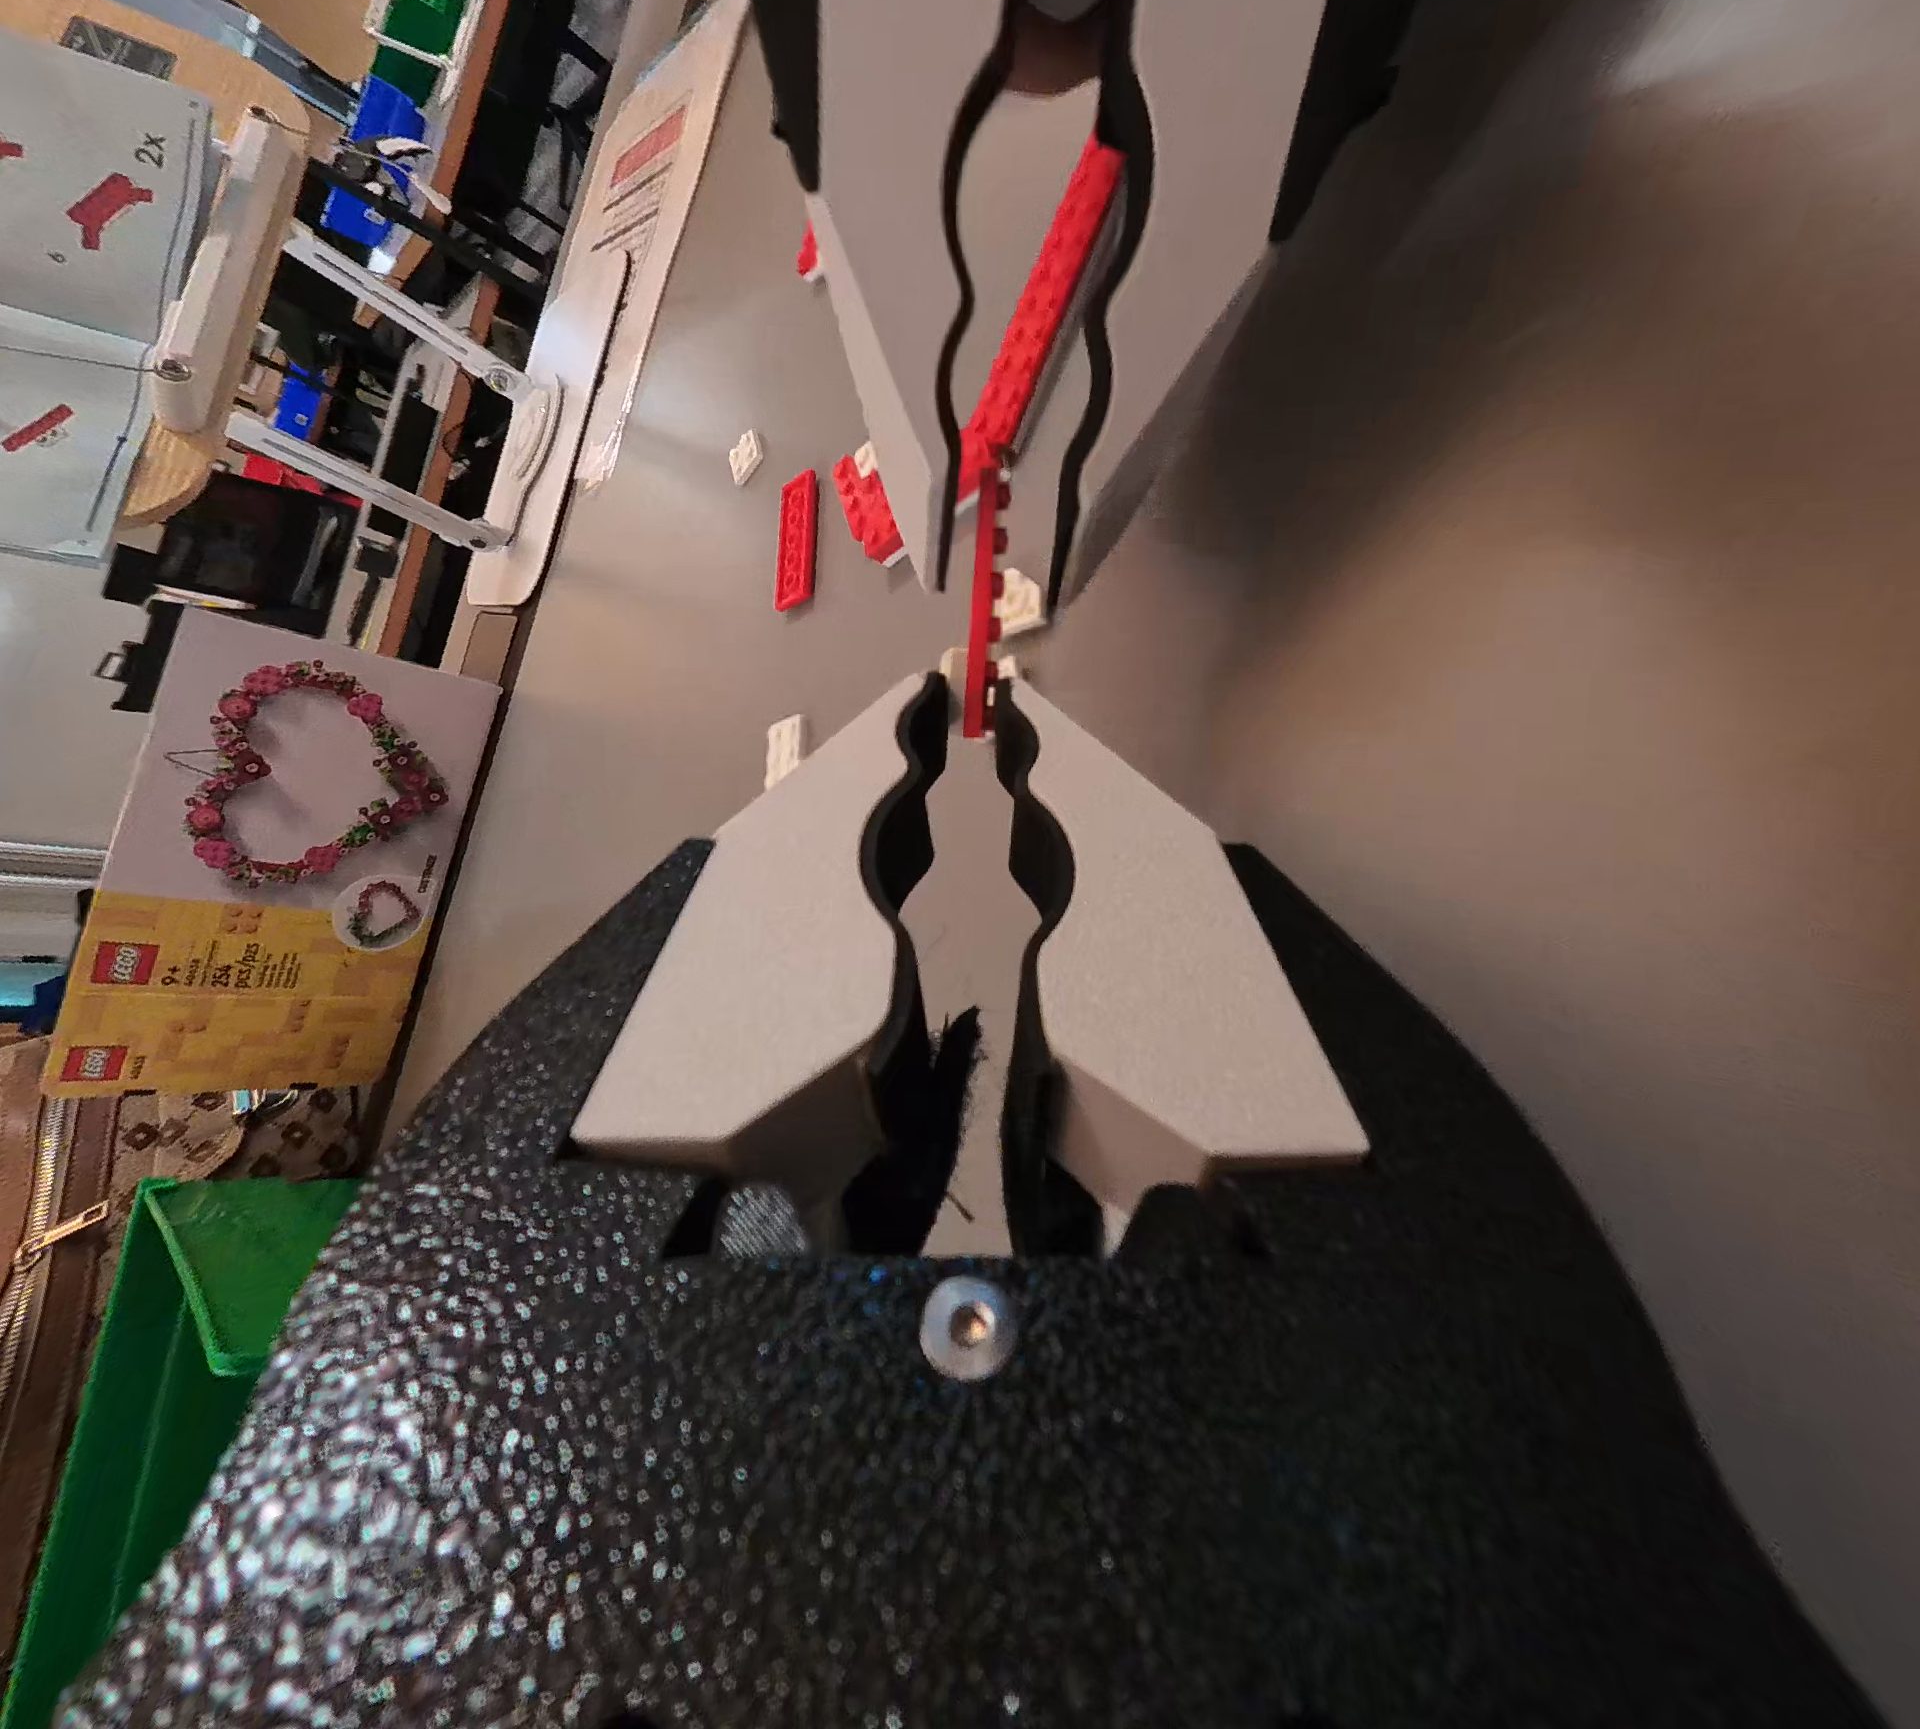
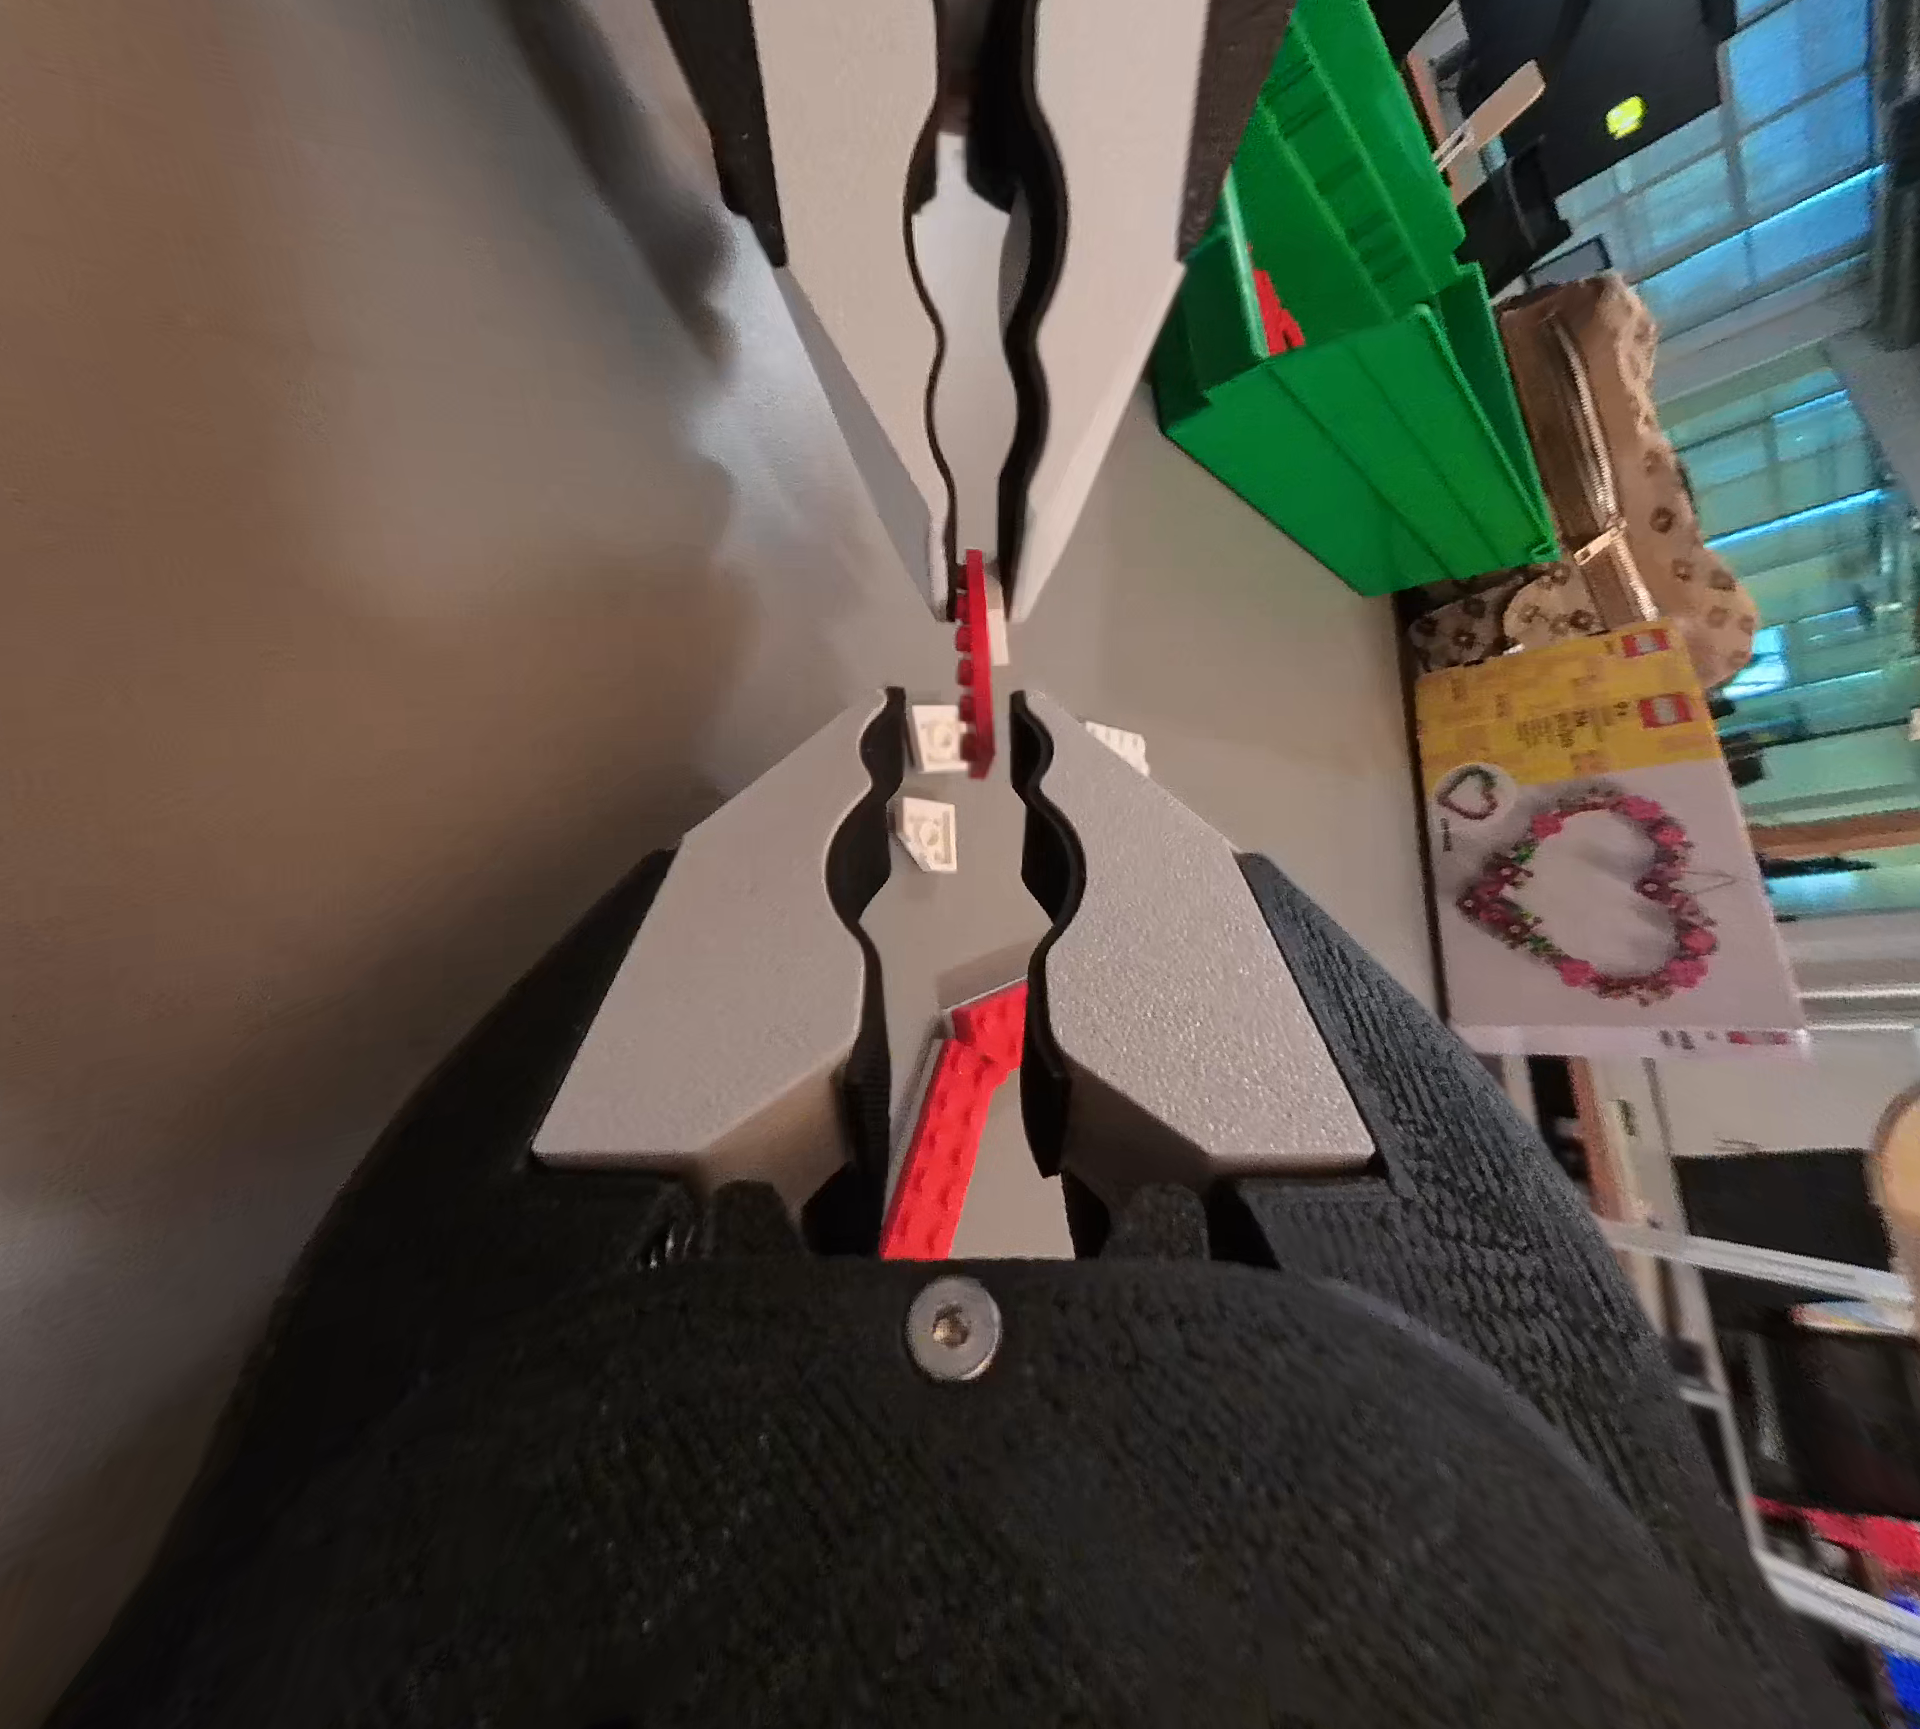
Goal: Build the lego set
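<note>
Both hand-held grippers face each other tip to tip above the grey worktop [image 1: 644,453]. Left hand-held gripper [image 1: 971,703] pinches one end of a thin red plate [image 1: 982,599], seen edge-on, its fingers nearly closed. Right hand-held gripper [image 2: 951,708] appears slightly apart around the plate's other end; whether it grips is unclear. Loose red and white pieces [image 1: 798,552] and a long red assembly [image 1: 1044,308] lie beneath.

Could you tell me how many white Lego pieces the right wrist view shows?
4 white pieces: two inside the right claw, one just right of it, one against the held red plate; others may be hidden.
</note>
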